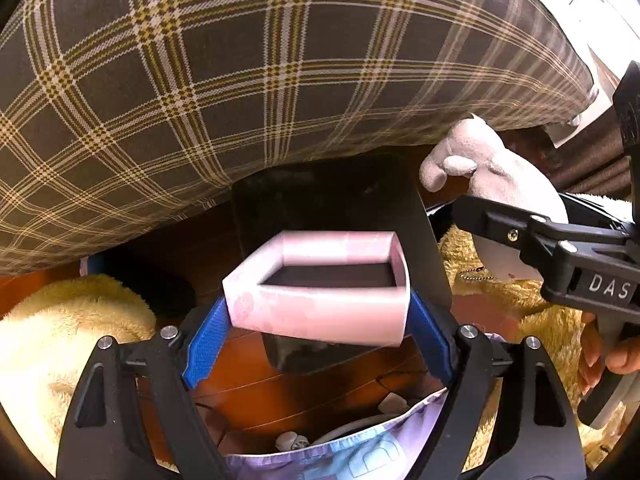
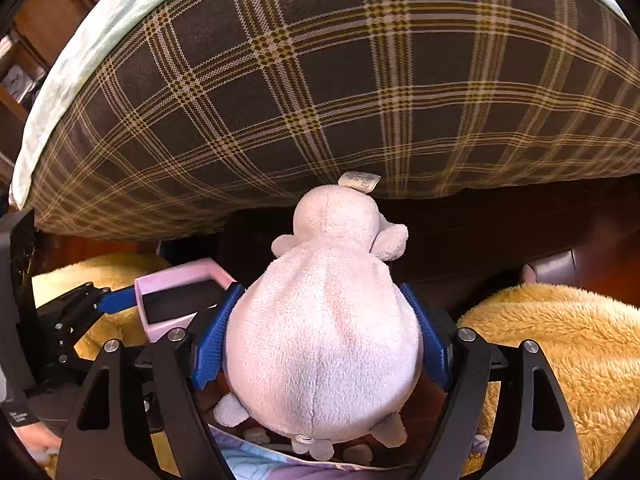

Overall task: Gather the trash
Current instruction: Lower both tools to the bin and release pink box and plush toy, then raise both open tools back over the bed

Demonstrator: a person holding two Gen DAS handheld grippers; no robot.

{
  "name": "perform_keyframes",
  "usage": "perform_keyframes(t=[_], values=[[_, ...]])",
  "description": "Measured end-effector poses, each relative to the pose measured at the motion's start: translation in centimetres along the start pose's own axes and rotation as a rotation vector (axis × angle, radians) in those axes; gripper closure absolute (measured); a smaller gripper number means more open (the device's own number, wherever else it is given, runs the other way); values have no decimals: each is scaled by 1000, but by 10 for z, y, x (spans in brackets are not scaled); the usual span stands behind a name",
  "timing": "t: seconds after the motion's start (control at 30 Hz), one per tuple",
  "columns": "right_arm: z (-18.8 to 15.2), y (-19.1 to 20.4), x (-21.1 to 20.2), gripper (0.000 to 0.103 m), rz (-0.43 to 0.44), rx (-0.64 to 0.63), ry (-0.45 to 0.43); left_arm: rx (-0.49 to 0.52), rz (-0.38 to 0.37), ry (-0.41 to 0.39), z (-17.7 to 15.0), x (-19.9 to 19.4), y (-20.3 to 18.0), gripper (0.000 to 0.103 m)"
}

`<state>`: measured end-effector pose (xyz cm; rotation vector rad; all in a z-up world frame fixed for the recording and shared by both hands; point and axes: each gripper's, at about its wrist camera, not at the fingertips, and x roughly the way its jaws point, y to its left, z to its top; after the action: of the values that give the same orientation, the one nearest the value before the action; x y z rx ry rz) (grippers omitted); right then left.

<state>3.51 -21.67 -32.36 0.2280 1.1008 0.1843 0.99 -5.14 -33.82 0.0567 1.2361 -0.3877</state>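
My left gripper is shut on a small pink open box with a dark inside, held above the wooden floor. The box also shows at the left of the right wrist view. My right gripper is shut on a pale pink plush toy, its blue fingers pressing its round body. The plush also shows at the right of the left wrist view. A purple printed bag lies open below both grippers, with small white scraps inside.
A brown plaid bedcover hangs over the bed edge straight ahead. A black flat panel stands behind the box. Fluffy yellow fabric lies on the wooden floor at both sides.
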Motion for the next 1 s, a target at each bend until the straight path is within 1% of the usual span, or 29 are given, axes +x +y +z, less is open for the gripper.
perform_keyframes(t=[0.13,0.2,0.27,0.33,0.53,0.67,0.8,0.9,1.0], values=[[5,3,2,22,29,16,2,-16,-11,3,4,1,5,24],[13,4,-1,17,31,22,-6,-22,-9,1,4,-1,9,19],[17,3,-6,13,22,24,-21,-21,-2,-6,5,-2,9,16],[20,3,-10,13,10,26,-32,-22,4,-9,5,-5,9,15],[17,4,-29,10,-65,-25,-75,-21,10,-35,8,-22,12,11],[21,3,-48,8,-72,-24,-109,-10,8,-59,14,-42,11,10],[30,1,-73,8,-59,-9,-160,7,9,-108,20,-70,9,10],[42,4,-97,8,-48,-7,-215,22,9,-173,27,-95,6,10],[57,9,-119,8,-41,-25,-271,15,24,-232,38,-118,10,10]])
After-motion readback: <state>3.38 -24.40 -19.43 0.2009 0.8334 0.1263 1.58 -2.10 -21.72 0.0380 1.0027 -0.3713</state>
